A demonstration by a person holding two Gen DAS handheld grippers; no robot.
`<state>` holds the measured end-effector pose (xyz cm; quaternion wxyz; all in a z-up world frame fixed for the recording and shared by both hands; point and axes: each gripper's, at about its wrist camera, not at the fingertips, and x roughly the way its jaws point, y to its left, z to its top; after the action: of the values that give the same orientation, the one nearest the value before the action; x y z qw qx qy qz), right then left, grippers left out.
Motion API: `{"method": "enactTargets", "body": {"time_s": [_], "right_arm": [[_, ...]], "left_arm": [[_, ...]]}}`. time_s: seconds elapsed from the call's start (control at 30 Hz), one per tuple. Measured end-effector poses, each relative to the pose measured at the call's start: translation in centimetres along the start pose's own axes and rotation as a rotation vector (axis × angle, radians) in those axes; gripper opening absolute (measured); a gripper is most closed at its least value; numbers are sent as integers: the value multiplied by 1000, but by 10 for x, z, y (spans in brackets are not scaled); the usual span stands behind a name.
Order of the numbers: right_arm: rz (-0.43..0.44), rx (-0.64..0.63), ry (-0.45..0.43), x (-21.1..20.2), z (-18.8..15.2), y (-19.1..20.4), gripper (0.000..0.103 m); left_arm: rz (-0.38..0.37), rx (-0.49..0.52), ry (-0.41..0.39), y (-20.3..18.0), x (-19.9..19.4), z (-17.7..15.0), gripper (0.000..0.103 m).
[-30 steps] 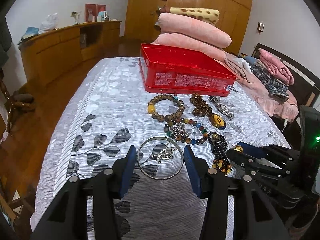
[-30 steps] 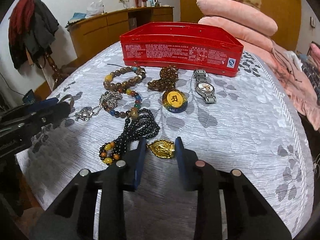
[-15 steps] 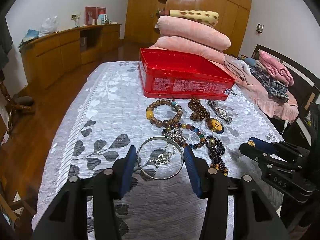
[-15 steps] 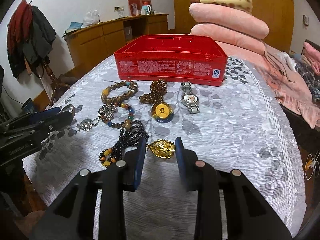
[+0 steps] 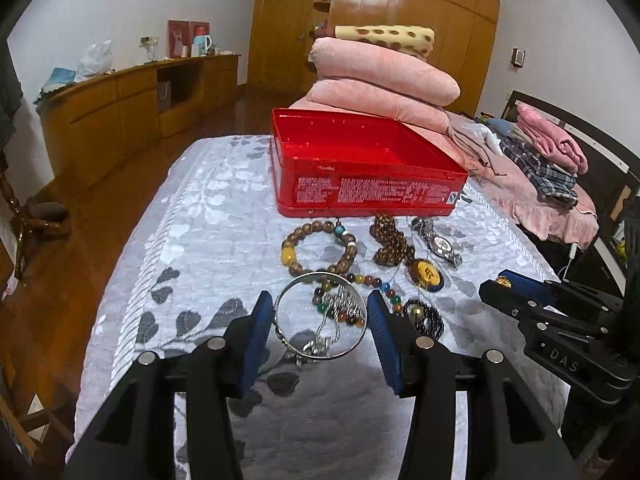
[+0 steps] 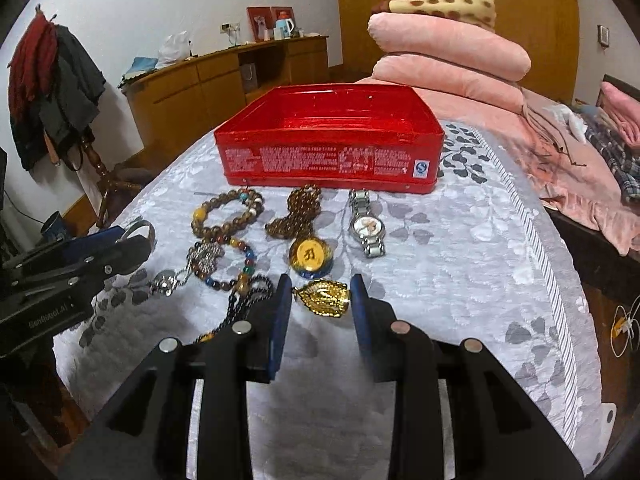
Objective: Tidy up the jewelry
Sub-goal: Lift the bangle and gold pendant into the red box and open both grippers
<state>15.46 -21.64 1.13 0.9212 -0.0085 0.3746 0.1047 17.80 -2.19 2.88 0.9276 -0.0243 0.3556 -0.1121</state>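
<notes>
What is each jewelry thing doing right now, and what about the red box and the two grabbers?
left gripper: shut on silver bangle
silver bangle: held, lifted
right gripper: shut on gold pendant
gold pendant: held
red box: open, looks empty
wristwatch: lying flat
brown bead bracelet: lying on cloth

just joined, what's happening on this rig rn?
A person is sorting jewelry with two handheld grippers. The left gripper holds a silver bangle between its fingers, lifted above the pile. The right gripper holds a gold pendant. The red tin at the back of the table looks empty. Bead bracelets, a watch and an amber medallion necklace lie on the cloth in front of the tin.
</notes>
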Motion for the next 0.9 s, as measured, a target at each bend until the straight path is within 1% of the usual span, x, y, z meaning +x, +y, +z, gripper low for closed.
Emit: {"method": "enactTargets", "body": {"time_s": [0.2, 0.4, 0.9], "right_arm": [[-11, 11, -16, 6, 14, -7, 29], [-20, 23, -34, 15, 34, -16, 29], [-16, 44, -70, 42, 99, -33, 29]], "left_arm": [[-2, 8, -11, -5, 10, 16, 49], [-1, 9, -30, -9, 24, 40, 49], [11, -7, -43, -17, 66, 103, 49]]}}
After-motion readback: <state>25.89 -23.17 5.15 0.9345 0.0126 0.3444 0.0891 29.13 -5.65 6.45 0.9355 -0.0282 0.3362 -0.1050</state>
